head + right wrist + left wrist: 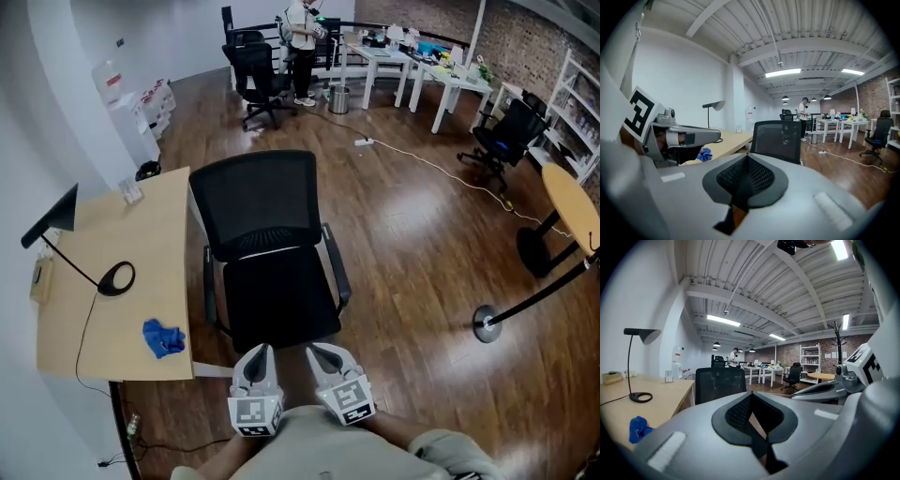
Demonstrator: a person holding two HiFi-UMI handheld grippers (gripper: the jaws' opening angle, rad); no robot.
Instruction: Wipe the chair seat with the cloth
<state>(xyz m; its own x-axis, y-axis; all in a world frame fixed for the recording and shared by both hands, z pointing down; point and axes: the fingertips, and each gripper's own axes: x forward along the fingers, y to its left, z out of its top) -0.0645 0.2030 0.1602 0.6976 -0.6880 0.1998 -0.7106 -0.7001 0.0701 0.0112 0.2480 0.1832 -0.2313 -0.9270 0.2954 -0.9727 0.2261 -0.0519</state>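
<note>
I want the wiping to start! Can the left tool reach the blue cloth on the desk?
Probably yes: the cloth lies near the desk edge, left of the left tool, with nothing between them.

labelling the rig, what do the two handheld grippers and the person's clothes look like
Both the left gripper and right gripper have smooth pale grey shells, black mesh-textured pads, and a cube of black-and-white square markers. The person wears pale khaki clothing.

Right hand-held gripper (746,158), jaws together, faces chair (778,140); blue cloth (704,154) on desk (732,140).
</note>
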